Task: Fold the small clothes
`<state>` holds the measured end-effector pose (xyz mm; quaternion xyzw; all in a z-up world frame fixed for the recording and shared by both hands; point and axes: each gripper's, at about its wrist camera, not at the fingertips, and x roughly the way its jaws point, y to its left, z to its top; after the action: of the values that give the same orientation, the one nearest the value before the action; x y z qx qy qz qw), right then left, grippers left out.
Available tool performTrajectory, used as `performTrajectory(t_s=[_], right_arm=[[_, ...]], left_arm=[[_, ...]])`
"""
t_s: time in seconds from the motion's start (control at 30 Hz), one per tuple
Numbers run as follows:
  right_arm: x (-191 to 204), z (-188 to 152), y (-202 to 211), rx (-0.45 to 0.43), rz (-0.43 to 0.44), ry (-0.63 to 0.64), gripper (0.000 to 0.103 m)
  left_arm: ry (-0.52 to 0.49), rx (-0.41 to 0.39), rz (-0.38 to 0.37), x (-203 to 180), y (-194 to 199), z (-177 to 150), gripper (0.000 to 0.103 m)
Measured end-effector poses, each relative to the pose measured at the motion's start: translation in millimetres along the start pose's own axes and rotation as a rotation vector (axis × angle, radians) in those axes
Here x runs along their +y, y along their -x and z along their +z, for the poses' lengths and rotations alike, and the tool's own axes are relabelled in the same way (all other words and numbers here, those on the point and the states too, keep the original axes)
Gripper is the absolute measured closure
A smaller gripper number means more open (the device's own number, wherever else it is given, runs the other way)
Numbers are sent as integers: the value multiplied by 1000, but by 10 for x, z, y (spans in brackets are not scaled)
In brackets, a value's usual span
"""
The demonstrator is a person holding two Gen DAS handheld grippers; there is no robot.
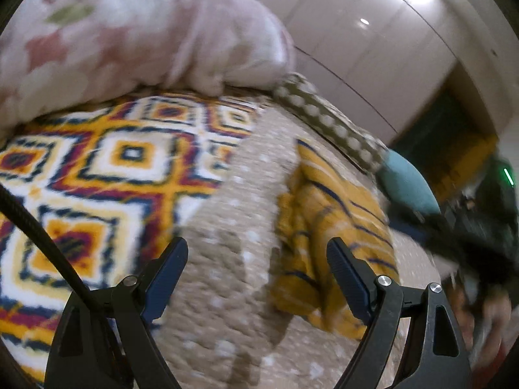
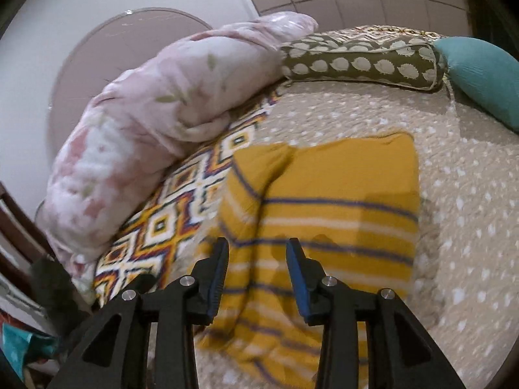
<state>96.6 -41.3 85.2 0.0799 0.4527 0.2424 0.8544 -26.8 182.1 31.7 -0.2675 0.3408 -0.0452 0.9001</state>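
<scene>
While the right claw (image 2: 256, 270) hangs half-open over the mustard striped knit garment (image 2: 324, 214), pinch its near edge cleanly (left claw (image 1: 258, 275) wide, empty).

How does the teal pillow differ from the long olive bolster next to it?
The teal pillow is a single plain colour, while the olive bolster carries a pattern of pale leaf-like shapes. The pillow tapers to a point, whereas the bolster is a long tube with piped edges. The pillow runs out of the picture at the right, whereas the bolster shows whole. Both lie at the far edge of the bed.
</scene>
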Motion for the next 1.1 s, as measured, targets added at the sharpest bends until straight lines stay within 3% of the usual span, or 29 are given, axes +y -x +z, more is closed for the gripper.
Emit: performTrajectory(t_s=[0.13,0.23,0.27,0.3,0.33,0.63,0.77,0.9,1.03,1.1], right_arm=[[46,279,-276,80,17,27,43],[154,357,-587,141,-9,69,41],[194,366,-685,159,-14,71,46],[223,365,-770,181,-11,75,63],[238,357,-823,194,3,77,94],[146,690,-187,-1,-85,-31,94],[310,776,-411,67,-102,-27,93],[483,695,-922,182,-114,-6,91],[443,655,-1192,237,-40,-61,72],[376,704,-1106,216,16,-106,68]], left_arm=[[-35,26,-47,-127,-43,-55,17],[-51,48,-56,-153,-102,-79,17],[-49,52,-54,-156,-120,-86,17],[-45,57,-52,-145,-128,-87,17],[-36,59,-49,-128,-133,-82,17],[64,40,-56,92,-70,11,17],[106,21,-57,209,-15,61,17],[144,6,-52,325,12,98,17],[137,8,-66,298,7,104,17],[102,13,-84,211,0,96,17]])
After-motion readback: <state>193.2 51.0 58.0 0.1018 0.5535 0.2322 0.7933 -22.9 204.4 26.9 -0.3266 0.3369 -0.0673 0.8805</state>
